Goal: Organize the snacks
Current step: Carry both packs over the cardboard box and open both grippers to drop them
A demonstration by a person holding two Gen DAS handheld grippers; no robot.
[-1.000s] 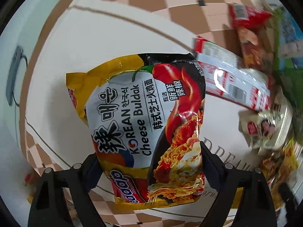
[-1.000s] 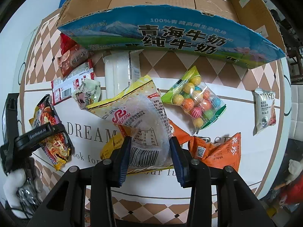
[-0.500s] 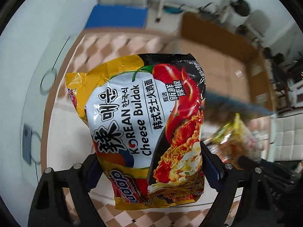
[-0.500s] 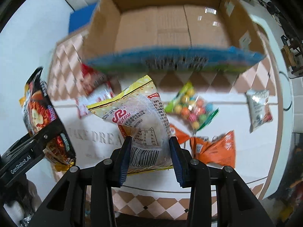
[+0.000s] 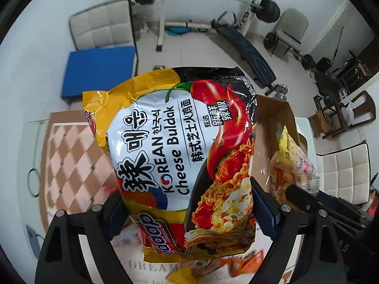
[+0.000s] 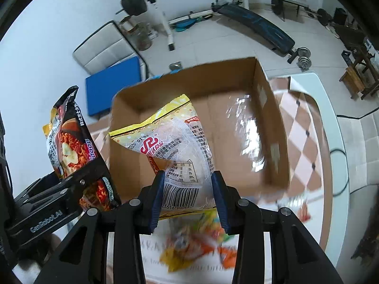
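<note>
- Left wrist view: the left gripper has its jaws clamped on a noodle packet, which fills the centre of the frame, held up off the tabletop.
- Same view, right of centre: a cardboard box stands open-topped behind the packet; the right gripper's yellow-and-clear snack bag shows in front of it.
- Right wrist view: the right gripper has its jaws clenched on the snack bag at its barcode end, the bag lying over the open box at frame centre.
- Lower left of that view: the left gripper with the noodle packet.
- Bottom centre: blurred loose snacks on the tabletop.
</note>
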